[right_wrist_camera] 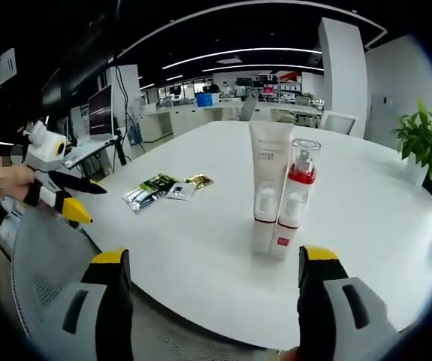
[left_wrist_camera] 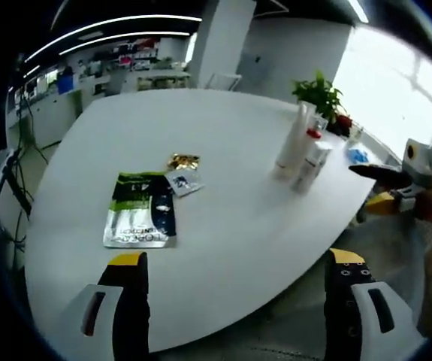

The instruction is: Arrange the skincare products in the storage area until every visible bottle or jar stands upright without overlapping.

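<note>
While both grippers, left (left_wrist_camera: 237, 282) and right (right_wrist_camera: 214, 277), hover spread and empty, the white tube (right_wrist_camera: 269, 175) and red-collared pump bottle (right_wrist_camera: 296, 197) stand upright, seemingly touching, on the white table (right_wrist_camera: 200, 248), sachets (right_wrist_camera: 149, 191) lying apart.

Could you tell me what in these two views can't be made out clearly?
- Pump bottle, right gripper view: stands against the tube, contact unclear.
- Sachets, right gripper view: too small to read.
- Large sachet, left gripper view: print blurred.
- Blue item, left gripper view: too small to identify.
</note>
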`<move>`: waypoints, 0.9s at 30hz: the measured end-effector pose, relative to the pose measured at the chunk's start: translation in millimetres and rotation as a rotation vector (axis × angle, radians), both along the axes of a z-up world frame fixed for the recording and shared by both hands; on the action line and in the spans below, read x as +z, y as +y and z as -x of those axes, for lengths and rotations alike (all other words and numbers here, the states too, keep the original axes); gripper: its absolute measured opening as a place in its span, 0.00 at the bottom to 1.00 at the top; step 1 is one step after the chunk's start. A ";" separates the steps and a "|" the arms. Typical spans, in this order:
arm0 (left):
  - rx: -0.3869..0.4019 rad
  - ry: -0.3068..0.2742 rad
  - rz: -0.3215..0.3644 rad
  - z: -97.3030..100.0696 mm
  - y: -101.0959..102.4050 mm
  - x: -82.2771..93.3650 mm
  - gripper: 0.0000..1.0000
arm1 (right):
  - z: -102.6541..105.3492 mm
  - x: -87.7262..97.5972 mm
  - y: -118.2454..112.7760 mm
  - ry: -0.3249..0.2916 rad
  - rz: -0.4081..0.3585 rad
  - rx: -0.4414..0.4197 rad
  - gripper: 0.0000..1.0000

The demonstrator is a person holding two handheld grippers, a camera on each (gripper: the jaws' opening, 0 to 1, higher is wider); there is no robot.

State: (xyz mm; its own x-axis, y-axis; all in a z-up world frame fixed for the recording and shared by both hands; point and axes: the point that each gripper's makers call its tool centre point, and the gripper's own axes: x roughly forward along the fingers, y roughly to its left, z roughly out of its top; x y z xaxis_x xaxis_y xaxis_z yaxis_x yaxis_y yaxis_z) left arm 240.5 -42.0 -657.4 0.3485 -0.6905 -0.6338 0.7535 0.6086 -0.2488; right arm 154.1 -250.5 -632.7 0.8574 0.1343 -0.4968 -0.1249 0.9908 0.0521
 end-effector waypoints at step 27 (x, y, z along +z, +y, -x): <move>0.023 0.010 -0.056 -37.3 6.9 -13.7 0.97 | 0.0 -3.9 0.2 0.021 0.009 -0.001 0.93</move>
